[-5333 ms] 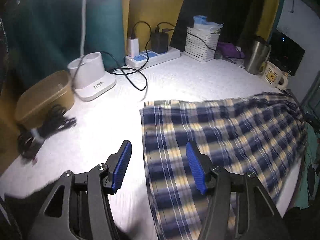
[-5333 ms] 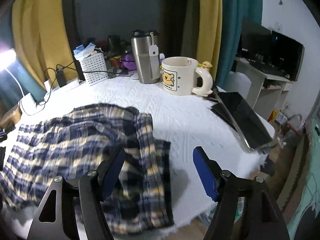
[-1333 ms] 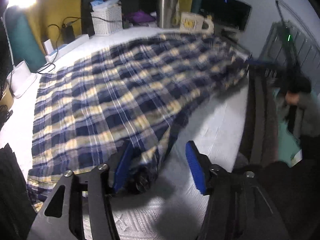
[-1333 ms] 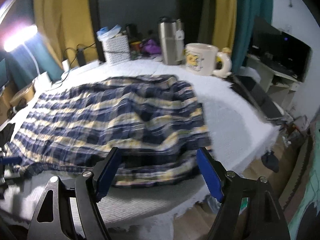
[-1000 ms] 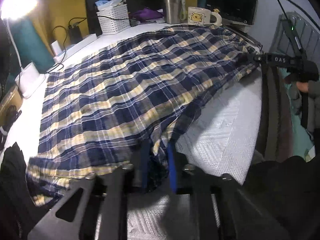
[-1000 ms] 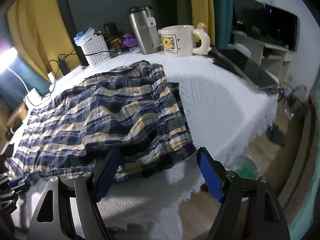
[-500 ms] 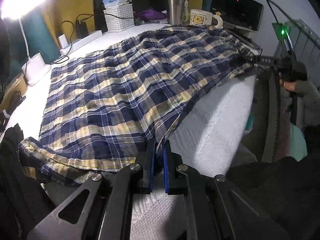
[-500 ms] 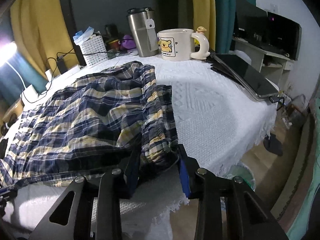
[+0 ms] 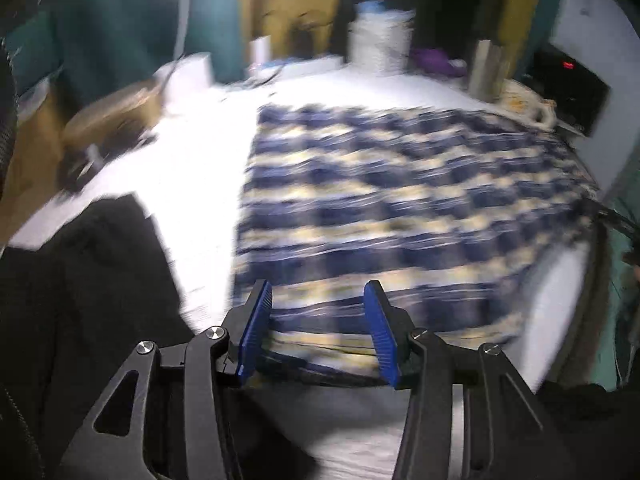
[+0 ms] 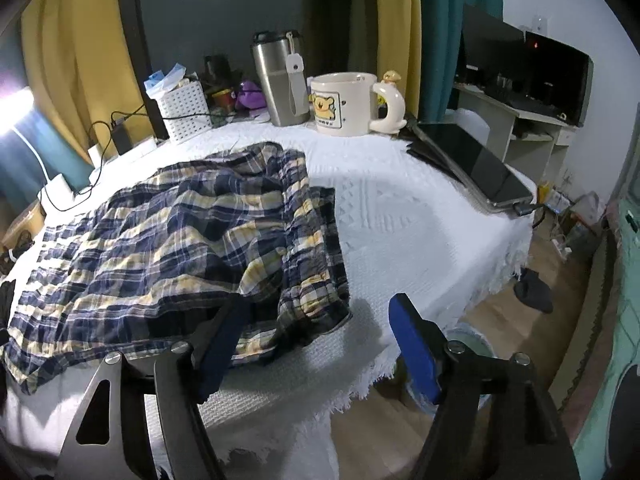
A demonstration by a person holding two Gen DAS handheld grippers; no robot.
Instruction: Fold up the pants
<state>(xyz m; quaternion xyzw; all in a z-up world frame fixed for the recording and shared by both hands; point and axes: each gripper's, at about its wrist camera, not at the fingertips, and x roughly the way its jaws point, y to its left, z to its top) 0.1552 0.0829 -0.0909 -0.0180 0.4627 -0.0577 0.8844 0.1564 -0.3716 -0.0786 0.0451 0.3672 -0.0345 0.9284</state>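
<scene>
left gripper [image 9: 316, 328] fingers opening, pants [image 10: 180, 240] released | right gripper [image 10: 320, 344] fingers reopening, empty

The room is dim, lit mostly by one harsh lamp [image 10: 16, 108] at the far left that blows out to white glare. The left wrist view is smeared with motion blur: the plaid pants [image 9: 400, 216] streak sideways and the white tablecloth [image 9: 192, 168] burns out. The right wrist view is sharp, with soft shadows under the pants' crumpled waistband. Both pictures bulge and darken at the corners.
</scene>
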